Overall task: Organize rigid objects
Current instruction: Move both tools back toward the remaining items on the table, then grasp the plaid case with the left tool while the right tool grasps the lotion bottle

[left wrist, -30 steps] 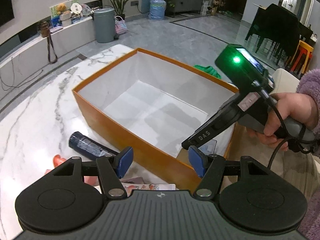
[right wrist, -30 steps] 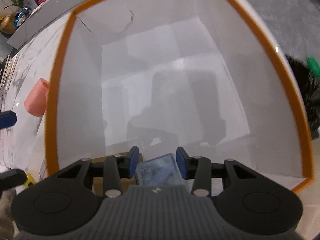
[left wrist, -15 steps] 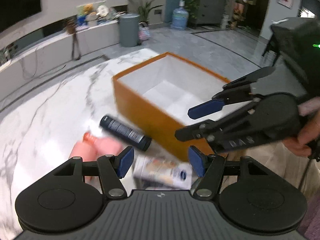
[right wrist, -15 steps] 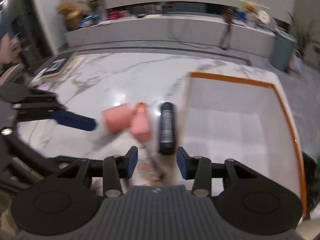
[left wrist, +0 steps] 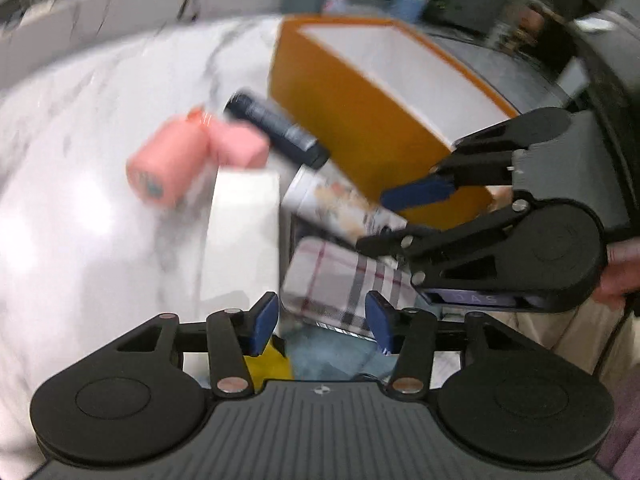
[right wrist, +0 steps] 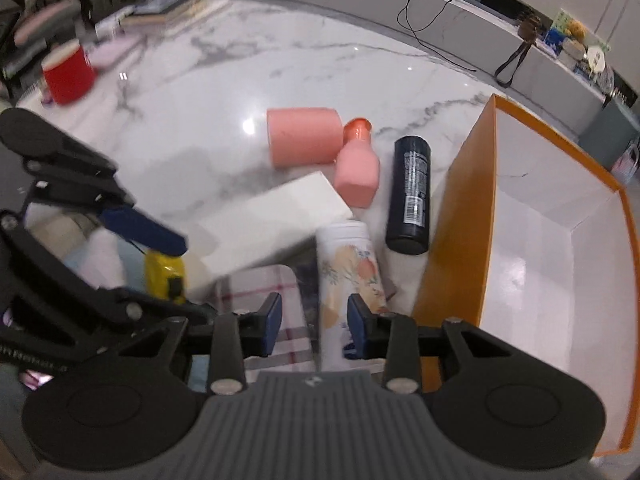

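On the far left of the marble table (right wrist: pixel 328 64), in the right wrist view, stood a red cup (right wrist: pixel 68 76). Nearer, the left gripper (right wrist: pixel 160 236) reached in over a yellow item (right wrist: pixel 164 272); its jaws had just been closing and stood half open, gripping nothing. Beside it lay a white box (right wrist: pixel 276 216), and behind the box a pink cup (right wrist: pixel 304 136) on its side touched a pink bottle (right wrist: pixel 356 172). A plaid box (right wrist: pixel 260 284) lay under the white box's near end. The right gripper (right wrist: pixel 314 322) hung low over a white floral bottle (right wrist: pixel 348 264); its jaws had just been closing and stood narrow, with the bottle's lower end between them, but I could not tell if the pads pressed it. Next lay a black bottle (right wrist: pixel 412 192), just beside the orange box (right wrist: pixel 456 216), which stood open at the right.
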A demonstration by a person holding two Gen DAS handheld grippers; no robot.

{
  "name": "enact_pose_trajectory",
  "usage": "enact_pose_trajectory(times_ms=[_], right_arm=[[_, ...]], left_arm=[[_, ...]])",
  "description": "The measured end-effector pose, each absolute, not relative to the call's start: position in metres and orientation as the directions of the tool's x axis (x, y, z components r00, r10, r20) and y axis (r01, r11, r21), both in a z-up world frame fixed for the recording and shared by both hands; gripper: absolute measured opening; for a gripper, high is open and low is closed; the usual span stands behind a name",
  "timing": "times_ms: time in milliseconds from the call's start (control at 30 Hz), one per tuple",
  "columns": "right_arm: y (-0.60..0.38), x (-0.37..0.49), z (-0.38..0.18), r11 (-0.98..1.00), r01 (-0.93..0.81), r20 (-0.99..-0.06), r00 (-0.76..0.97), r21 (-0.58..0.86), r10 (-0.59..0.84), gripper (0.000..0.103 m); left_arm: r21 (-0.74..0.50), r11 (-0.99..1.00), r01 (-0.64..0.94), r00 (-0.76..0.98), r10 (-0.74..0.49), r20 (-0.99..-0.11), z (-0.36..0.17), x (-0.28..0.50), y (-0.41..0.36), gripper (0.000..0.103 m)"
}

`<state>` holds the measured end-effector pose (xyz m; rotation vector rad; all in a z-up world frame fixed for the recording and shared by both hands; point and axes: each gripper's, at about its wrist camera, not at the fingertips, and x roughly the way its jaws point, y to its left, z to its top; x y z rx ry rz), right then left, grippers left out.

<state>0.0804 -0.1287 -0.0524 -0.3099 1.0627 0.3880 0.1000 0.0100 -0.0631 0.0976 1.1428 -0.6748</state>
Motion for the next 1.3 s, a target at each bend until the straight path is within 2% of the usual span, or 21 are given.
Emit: enact_pose_trajectory(times_ms=[267, 467, 667, 733, 867, 1033, 1100, 1167, 1200, 1300], right_arm=[[-0.119, 0.095, -0.053, 0.784, -0.588, -0.894, 0.437, -0.202, 0.098, 0.033], [-0.117, 0.101, -0.051, 0.674, -0.699, -0.906, 0.411, -0.241, 0.102, 0.033], [-0.12, 0.105, -0.058, 0.599, -0.755, -0.915, 0.393, -0.265, 0.09, 0.033], [-0.124, 0.107, -0.06, 0.591, -0.763, -0.918, 0.385, -0.26, 0.093, 0.033], [-0.131, 0.112, -0.063, 0.581, -0.779, -0.926, 0.361, -0.235, 0.109, 0.033], [-0.135, 0.116, -0.067, 0.574, -0.791, -0.935, 0.336, -0.212, 0.117, 0.033], [-0.135, 0.116, -0.068, 0.572, -0.79, -0.932, 0.343, -0.221, 0.113, 0.033], [-0.136, 0.117, -0.068, 0.582, -0.784, -0.932, 0.343, -0.214, 0.12, 0.033], [-0.137, 0.117, -0.068, 0.587, -0.783, -0.932, 0.34, -0.207, 0.125, 0.033], [-0.138, 0.114, -0.07, 0.581, -0.789, -0.936, 0.33, -0.2, 0.125, 0.032]], left_arm=[[-0.396, 0.882, 0.254, 0.121, -0.435, -0.892, -0.082, 0.109, 0.007, 0.051], [-0.409, 0.891, 0.196, 0.051, -0.426, -0.903, -0.097, 0.116, -0.005, 0.051], [-0.396, 0.902, 0.171, -0.002, -0.402, -0.916, -0.11, 0.127, -0.013, 0.057], [-0.401, 0.904, 0.151, -0.011, -0.404, -0.915, -0.114, 0.129, -0.012, 0.063], [-0.431, 0.895, 0.117, -0.038, -0.429, -0.902, -0.12, 0.132, -0.01, 0.064], [-0.459, 0.887, 0.057, -0.045, -0.457, -0.888, -0.127, 0.129, -0.005, 0.074], [-0.475, 0.879, 0.039, -0.027, -0.475, -0.88, -0.129, 0.127, 0.0, 0.075], [-0.48, 0.876, 0.045, -0.013, -0.48, -0.877, -0.129, 0.125, 0.002, 0.072], [-0.486, 0.872, 0.058, -0.008, -0.486, -0.874, -0.127, 0.124, 0.003, 0.064], [-0.477, 0.875, 0.082, -0.004, -0.478, -0.878, -0.119, 0.124, 0.004, 0.053]])
